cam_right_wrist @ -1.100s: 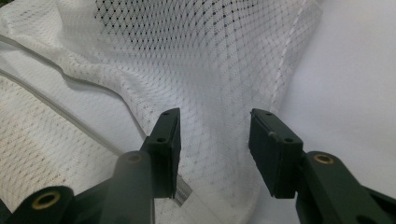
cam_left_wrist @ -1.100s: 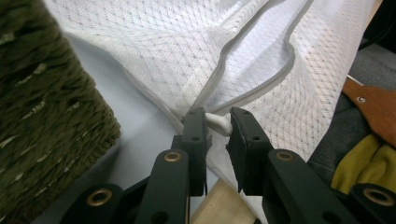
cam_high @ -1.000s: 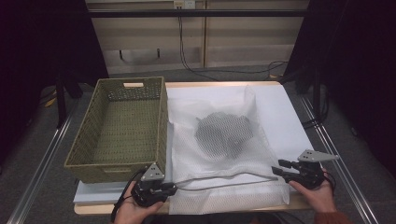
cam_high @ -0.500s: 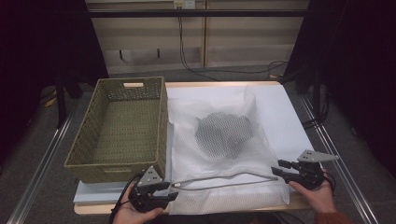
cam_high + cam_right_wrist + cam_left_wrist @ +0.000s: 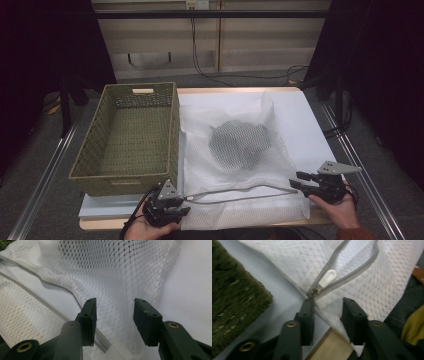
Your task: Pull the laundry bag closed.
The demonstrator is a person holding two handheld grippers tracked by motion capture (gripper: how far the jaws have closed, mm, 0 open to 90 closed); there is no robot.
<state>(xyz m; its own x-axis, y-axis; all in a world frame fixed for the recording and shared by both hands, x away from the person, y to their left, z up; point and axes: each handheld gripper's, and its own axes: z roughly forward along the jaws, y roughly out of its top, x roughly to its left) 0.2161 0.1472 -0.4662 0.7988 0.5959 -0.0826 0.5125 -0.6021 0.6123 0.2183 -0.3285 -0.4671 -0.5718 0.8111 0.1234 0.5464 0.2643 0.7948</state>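
A white mesh laundry bag (image 5: 235, 160) lies flat on the table with a dark garment (image 5: 240, 142) showing through it. A grey zipper (image 5: 240, 194) runs along its near edge. The white zipper pull (image 5: 327, 278) lies just beyond my left gripper (image 5: 328, 315), whose jaws stand apart over the bag's corner with nothing clamped. My left gripper (image 5: 181, 205) sits at the zipper's left end. My right gripper (image 5: 296, 181) is open at the bag's right end, its jaws (image 5: 115, 320) straddling bare mesh (image 5: 117, 285).
An empty green woven basket (image 5: 130, 137) stands to the left of the bag, close to my left gripper. The wooden table edge (image 5: 332, 345) runs under the left jaws. White sheet (image 5: 305, 125) covers the table right of the bag.
My left gripper has shifted a little right toward the zipper's end. The right gripper has stayed about where it was.
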